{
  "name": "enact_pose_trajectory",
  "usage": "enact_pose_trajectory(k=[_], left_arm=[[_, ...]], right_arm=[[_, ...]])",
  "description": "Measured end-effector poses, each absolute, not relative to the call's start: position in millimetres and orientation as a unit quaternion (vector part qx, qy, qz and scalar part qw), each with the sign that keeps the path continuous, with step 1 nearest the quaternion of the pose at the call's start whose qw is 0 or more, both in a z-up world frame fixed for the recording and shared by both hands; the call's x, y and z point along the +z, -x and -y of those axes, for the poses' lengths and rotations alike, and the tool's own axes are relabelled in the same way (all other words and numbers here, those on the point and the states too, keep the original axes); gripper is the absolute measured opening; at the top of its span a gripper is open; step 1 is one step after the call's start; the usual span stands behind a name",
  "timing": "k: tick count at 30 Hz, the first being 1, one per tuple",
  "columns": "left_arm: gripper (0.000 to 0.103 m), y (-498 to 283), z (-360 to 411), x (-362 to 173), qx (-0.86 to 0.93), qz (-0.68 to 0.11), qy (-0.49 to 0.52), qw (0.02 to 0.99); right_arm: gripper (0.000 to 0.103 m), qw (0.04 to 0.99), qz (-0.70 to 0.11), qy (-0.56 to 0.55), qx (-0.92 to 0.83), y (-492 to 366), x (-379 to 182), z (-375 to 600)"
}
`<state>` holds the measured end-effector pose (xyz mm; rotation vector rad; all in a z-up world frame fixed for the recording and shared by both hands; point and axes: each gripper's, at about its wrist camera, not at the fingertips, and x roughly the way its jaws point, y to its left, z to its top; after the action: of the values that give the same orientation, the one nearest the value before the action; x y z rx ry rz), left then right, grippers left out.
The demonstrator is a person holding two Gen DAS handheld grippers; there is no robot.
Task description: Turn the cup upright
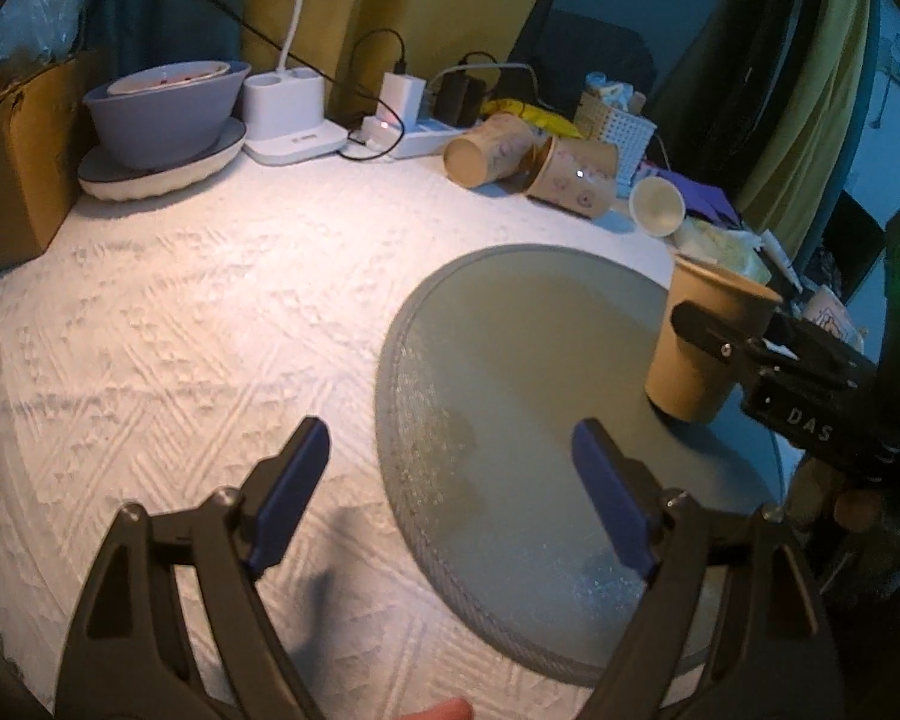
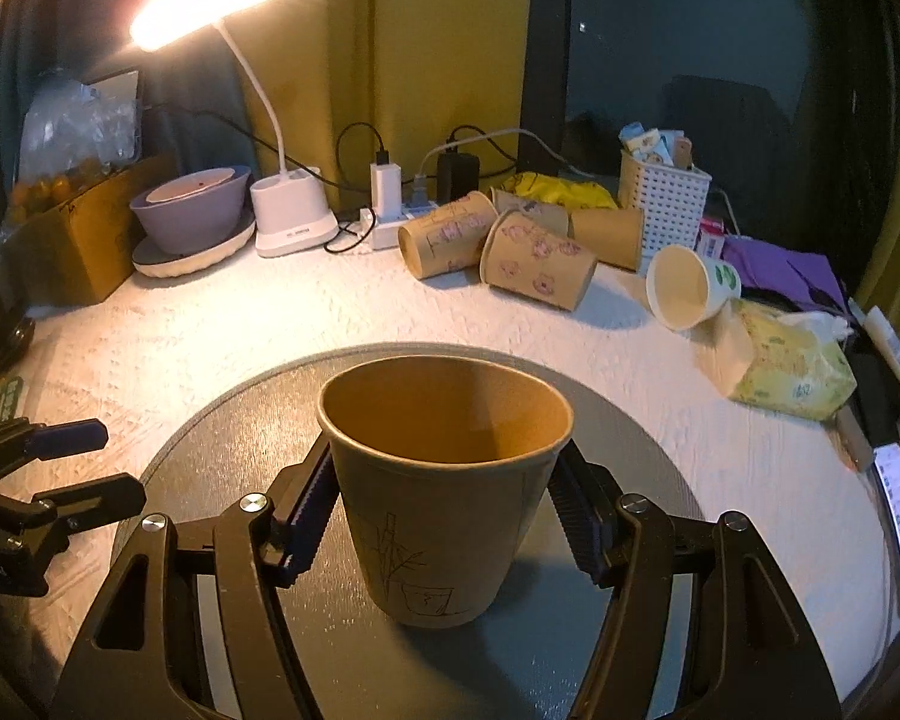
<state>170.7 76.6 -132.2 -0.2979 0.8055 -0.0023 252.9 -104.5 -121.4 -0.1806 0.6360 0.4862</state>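
A brown paper cup [image 2: 444, 498] with a pen drawing stands upright, mouth up, on the round grey mat [image 2: 648, 480]. My right gripper [image 2: 444, 510] is shut on the cup, one pad on each side of its wall. In the left wrist view the same cup [image 1: 699, 342] stands at the mat's right edge [image 1: 510, 330] with the right gripper's black finger across it. My left gripper [image 1: 456, 498] is open and empty, low over the mat's near left edge; it shows at the left of the right wrist view [image 2: 72, 462].
Several paper cups [image 2: 534, 258] lie on their sides at the back, with a white cup [image 2: 690, 288] beside them. A white basket [image 2: 666, 204], tissue pack [image 2: 786, 360], lamp base [image 2: 291, 216], power strip, stacked bowls [image 2: 195, 210] and a cardboard box [image 1: 12, 162] line the table's back.
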Motion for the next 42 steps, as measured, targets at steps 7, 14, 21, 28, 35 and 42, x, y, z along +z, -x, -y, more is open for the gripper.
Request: enact_pose_trajectory(k=[7, 14, 21, 28, 35, 42], left_arm=[[0.084, -167, -67, -131, -0.003, -0.391, 0.128, 0.911], [0.084, -154, -58, -121, 0.004, -0.373, 0.11, 0.921], [0.084, -137, -50, -113, 0.005, -0.354, 0.1, 0.93], [0.084, -118, -34, -103, -0.01, -0.339, 0.09, 0.937], [0.084, -100, -22, -93, -0.017, -0.322, 0.079, 0.943], [0.084, -79, -9, -79, -0.034, -0.299, 0.069, 0.951]], right_arm=[[0.07, 0.916, -0.317, 0.085, 0.231, -246, -124, 111], [0.076, 0.914, -0.321, 0.083, 0.232, -238, -123, 116], [0.076, 0.914, -0.322, 0.077, 0.233, -221, -118, 122], [0.076, 0.917, -0.316, 0.074, 0.231, -196, -111, 132], [0.076, 0.923, -0.303, 0.069, 0.225, -172, -101, 147], [0.076, 0.93, -0.287, 0.067, 0.218, -145, -90, 159]])
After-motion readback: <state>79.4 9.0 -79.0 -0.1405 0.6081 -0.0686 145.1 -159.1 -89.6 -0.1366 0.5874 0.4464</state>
